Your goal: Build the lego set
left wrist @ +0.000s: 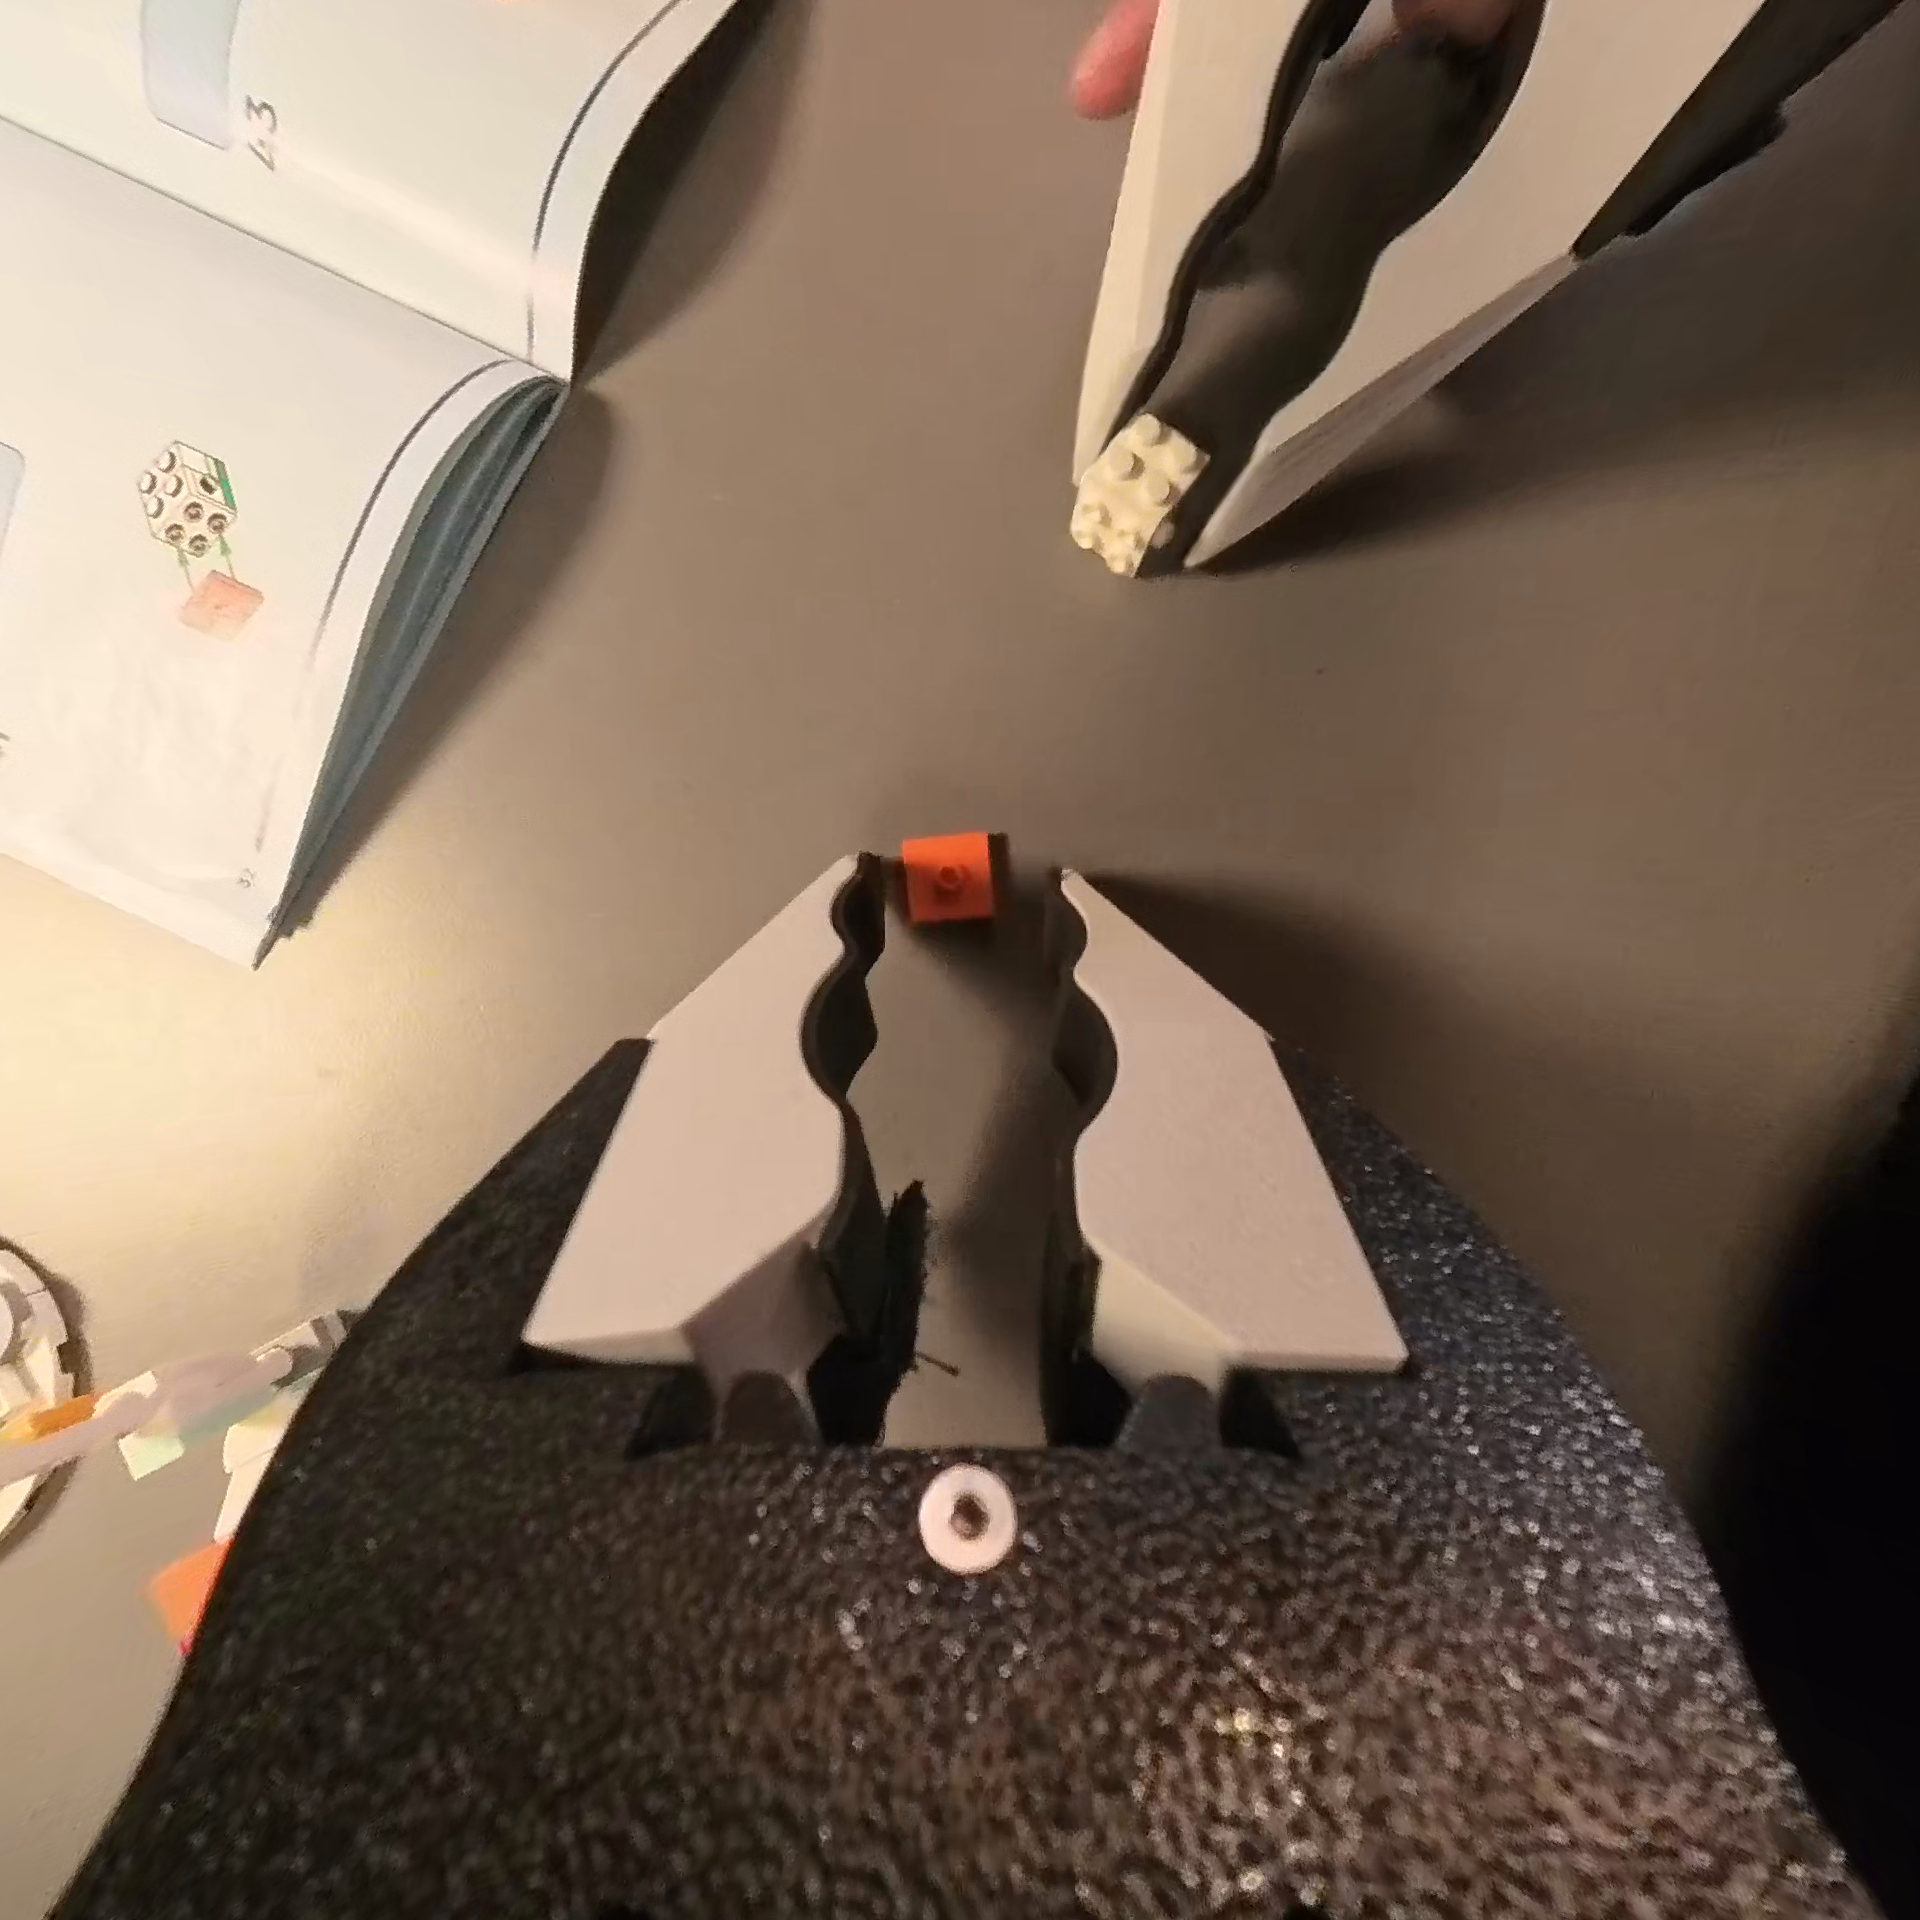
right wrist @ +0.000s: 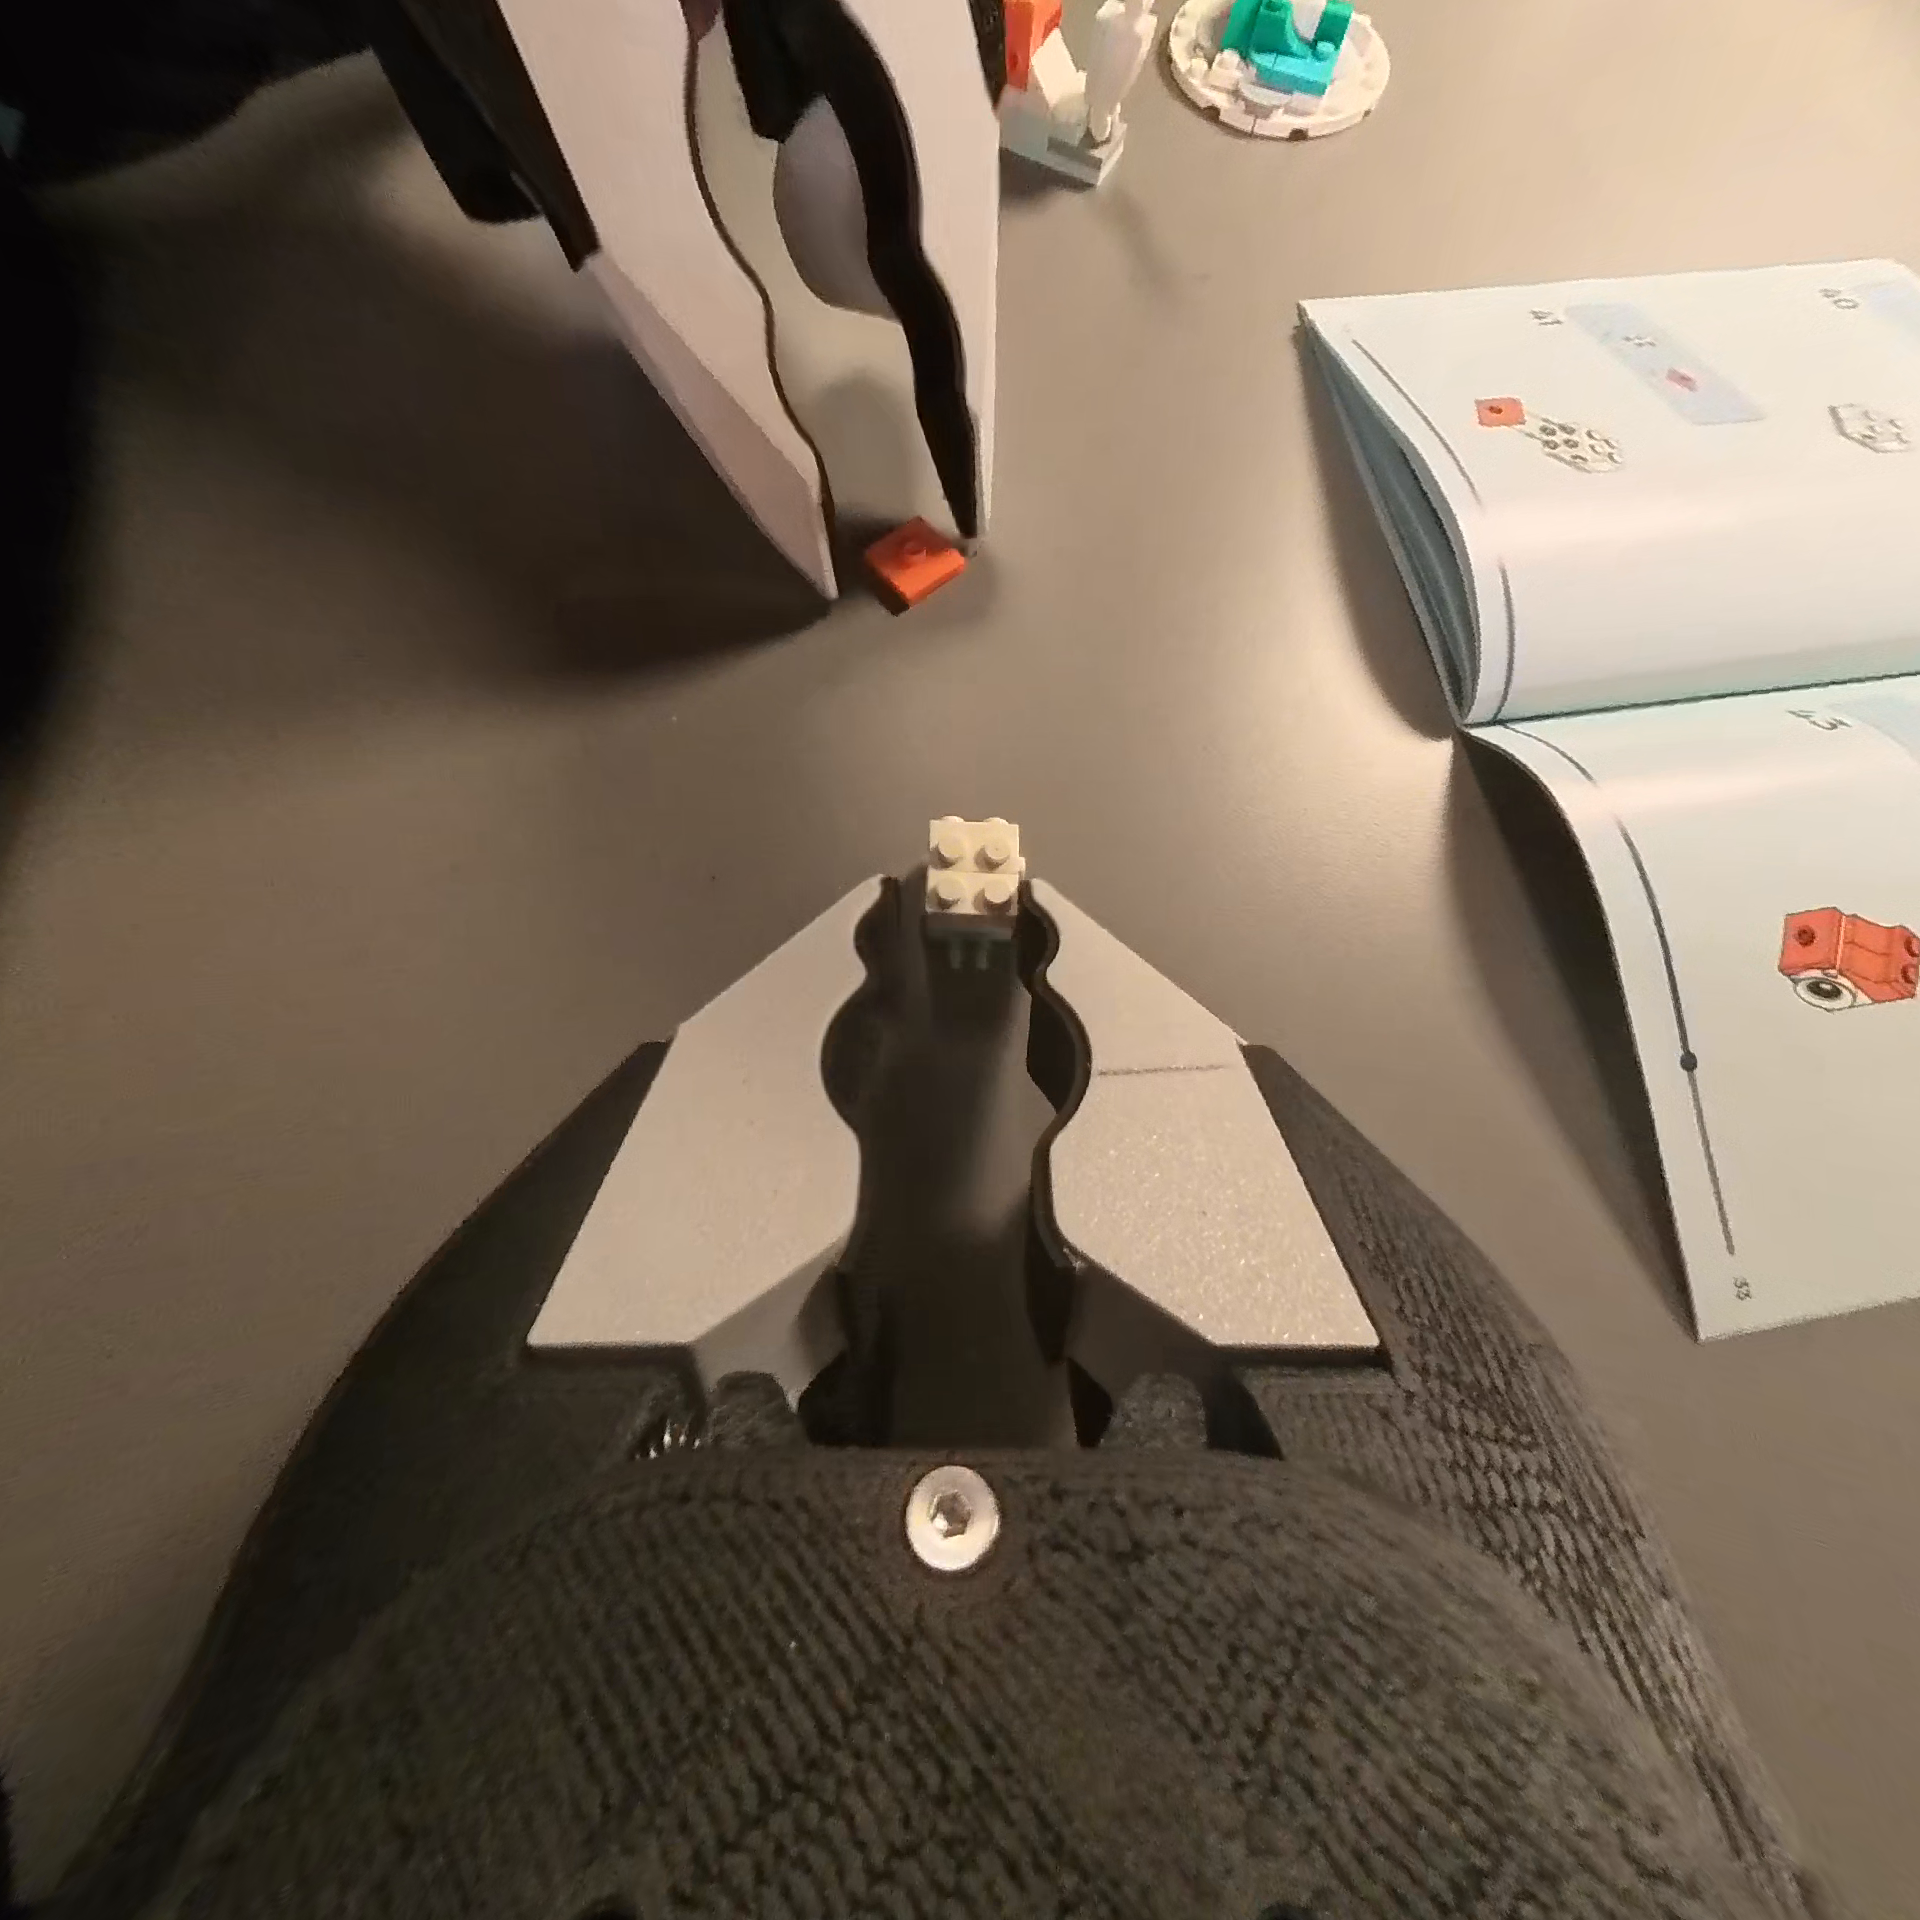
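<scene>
- grey table (right wrist: 416, 831) takes up pretty much everything, matte and plain.
- open instruction booklet (right wrist: 1683, 582) lies flat on it, off to the right in the right wrist view, pages curling up at the spine. in the left wrist view it sits top left.
- left gripper (left wrist: 961, 873) has its tips down at the table, jaws a bit apart with a gap on either side of the piece, so it's straddling it rather than pinching it.
- right gripper (right wrist: 961, 894) is narrow, clamped on the white brick stack and holding it off the table.
- round white base with teal bricks (right wrist: 1280, 62) sits at the far edge, next to a small white and orange build (right wrist: 1070, 114).
- white brick stack (right wrist: 971, 878) is studs-up between the right tips, with a grey bit under it.
- orange plate (left wrist: 945, 881) lies flat on the table between the left tips, single stud on top, well apart from the white stack.
</scene>
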